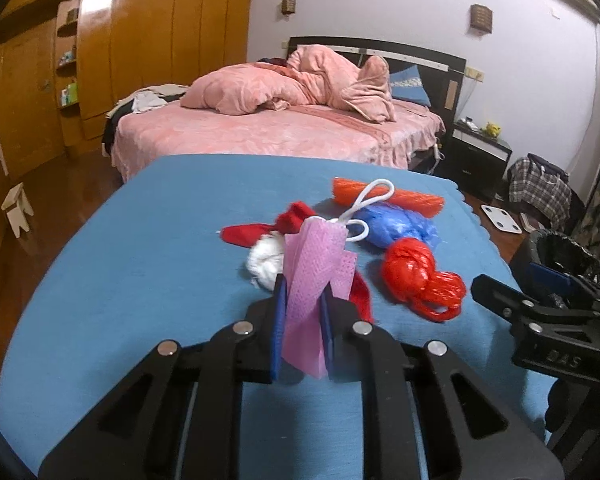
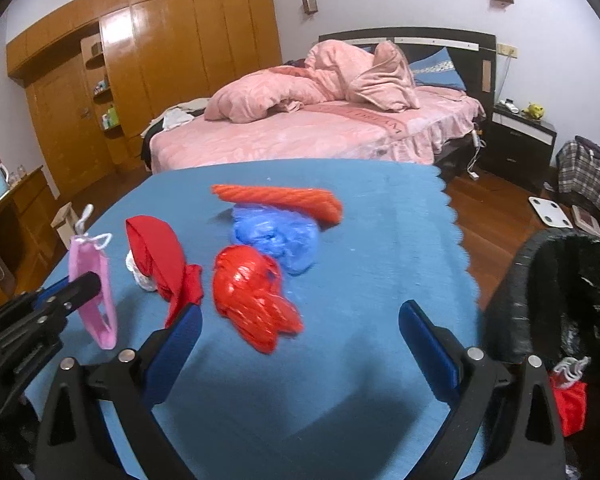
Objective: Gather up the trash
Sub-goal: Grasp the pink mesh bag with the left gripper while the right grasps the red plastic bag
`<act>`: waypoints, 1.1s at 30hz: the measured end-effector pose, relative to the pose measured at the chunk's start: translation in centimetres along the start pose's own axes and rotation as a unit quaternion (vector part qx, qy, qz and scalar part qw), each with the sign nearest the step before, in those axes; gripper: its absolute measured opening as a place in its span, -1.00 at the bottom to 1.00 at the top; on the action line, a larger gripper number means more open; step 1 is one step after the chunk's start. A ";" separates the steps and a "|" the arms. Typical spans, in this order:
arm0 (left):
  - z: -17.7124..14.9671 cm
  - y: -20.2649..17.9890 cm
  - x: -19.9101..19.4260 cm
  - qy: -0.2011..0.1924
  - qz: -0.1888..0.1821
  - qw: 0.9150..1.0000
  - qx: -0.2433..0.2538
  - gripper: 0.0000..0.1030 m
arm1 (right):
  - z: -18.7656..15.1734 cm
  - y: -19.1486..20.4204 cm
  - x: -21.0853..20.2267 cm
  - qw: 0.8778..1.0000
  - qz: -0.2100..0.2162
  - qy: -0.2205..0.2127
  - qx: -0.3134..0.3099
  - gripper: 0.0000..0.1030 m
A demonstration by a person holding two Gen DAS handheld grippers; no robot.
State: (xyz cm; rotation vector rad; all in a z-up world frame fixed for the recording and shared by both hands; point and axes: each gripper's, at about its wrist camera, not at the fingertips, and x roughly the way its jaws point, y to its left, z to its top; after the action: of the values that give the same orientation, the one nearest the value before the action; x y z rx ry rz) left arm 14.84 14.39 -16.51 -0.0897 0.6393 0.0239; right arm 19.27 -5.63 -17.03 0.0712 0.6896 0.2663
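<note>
From the left wrist view, we see the left gripper (image 1: pixel 304 312) clamped on a pink mesh pouch (image 1: pixel 314 276), which stands upright, long axis running from near to far, its white cord (image 1: pixel 364 208) at the far end. Beyond it on the blue-covered bench (image 1: pixel 140 260) lie a red bag (image 1: pixel 416 276) and a blue bag (image 1: pixel 396 226).

From the right wrist view, the right gripper (image 2: pixel 300 320) stands wide apart, holding nothing, near the red bag (image 2: pixel 252 292). The pouch (image 2: pixel 94 280) hangs at left; a black bin (image 2: pixel 560 288) sits at right.
</note>
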 end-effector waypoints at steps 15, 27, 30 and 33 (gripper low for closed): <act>-0.9 2.0 0.9 0.017 0.021 0.999 -0.018 -0.71 | 0.1 2.8 4.8 0.997 0.026 0.069 -0.022 0.13; -0.8 2.1 0.3 0.009 0.015 1.000 -0.019 -0.71 | -0.2 3.2 2.6 0.996 0.071 0.054 -0.025 -0.53; -0.5 1.6 -0.4 0.001 0.007 1.000 -0.020 -0.71 | 0.2 2.7 1.3 0.996 0.077 0.041 -0.017 -0.53; -0.2 0.8 -1.1 -0.007 -0.003 1.000 -0.018 -0.71 | 0.6 2.1 0.1 0.996 0.079 0.027 -0.010 -0.59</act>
State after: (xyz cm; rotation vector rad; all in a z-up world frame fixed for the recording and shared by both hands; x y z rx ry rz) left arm 13.79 15.15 -16.09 -0.1254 0.6245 0.0294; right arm 19.23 -3.58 -16.28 0.0990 0.7350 0.4282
